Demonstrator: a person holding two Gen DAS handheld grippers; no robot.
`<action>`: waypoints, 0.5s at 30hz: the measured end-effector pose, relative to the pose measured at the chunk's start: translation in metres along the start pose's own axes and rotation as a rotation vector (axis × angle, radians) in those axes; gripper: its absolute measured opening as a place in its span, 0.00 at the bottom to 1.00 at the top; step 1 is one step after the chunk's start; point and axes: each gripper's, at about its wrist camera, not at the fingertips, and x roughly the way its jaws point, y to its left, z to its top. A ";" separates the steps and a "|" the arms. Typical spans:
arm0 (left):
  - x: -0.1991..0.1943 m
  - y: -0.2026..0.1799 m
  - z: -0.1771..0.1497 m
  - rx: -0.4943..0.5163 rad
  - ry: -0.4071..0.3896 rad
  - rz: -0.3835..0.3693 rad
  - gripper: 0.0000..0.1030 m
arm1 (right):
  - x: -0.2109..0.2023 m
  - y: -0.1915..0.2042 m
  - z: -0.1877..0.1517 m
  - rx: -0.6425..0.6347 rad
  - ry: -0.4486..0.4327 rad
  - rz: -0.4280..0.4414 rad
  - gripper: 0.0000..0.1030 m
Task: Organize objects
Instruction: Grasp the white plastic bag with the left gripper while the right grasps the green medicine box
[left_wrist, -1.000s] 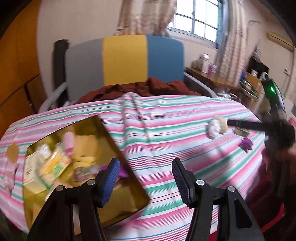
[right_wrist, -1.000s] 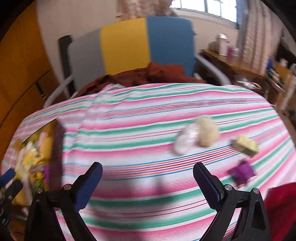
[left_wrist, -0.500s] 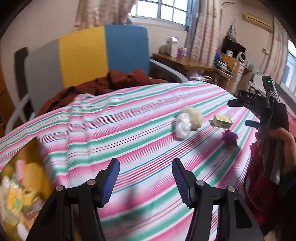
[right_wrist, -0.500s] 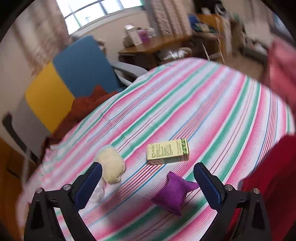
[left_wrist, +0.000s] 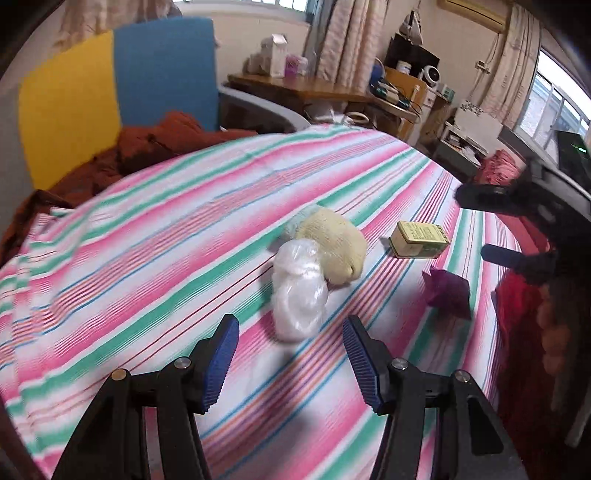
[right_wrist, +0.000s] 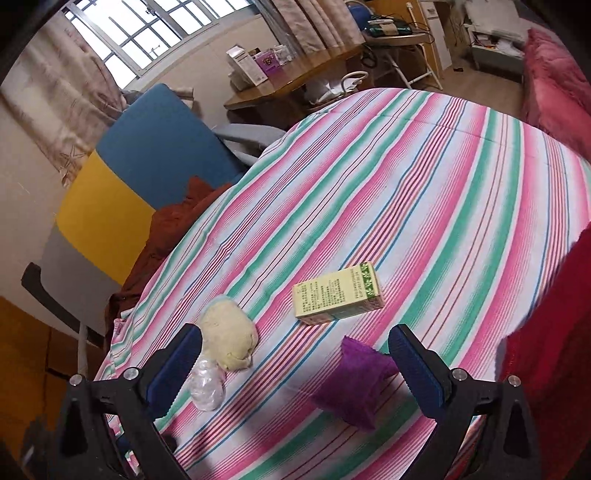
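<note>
Jaws' ribbed blue pads (right_wrist: 415, 373) astride crinkled purple pouch (right_wrist: 354, 384)

The striped surface (right_wrist: 424, 177) lies bare beyond the small box (right_wrist: 338, 293), giving wide passage there. Near its front edge four things crowd together: a clear plastic bundle (left_wrist: 299, 291) touching a cream sock ball (left_wrist: 334, 245), the box, and a purple pouch (right_wrist: 354, 384). Only narrow lanes of cloth run between them.

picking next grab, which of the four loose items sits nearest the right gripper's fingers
The purple pouch, lying between the right gripper fingers; the others lie farther off.
</note>
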 end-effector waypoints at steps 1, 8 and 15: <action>0.010 0.001 0.004 -0.003 0.015 -0.001 0.57 | 0.001 -0.001 0.001 0.003 0.000 0.005 0.99; 0.052 0.002 0.023 0.008 0.056 -0.017 0.47 | 0.006 -0.006 0.002 0.030 0.016 0.016 0.99; 0.046 0.004 0.004 0.016 0.024 0.024 0.35 | 0.011 -0.010 0.003 0.041 0.027 -0.008 0.99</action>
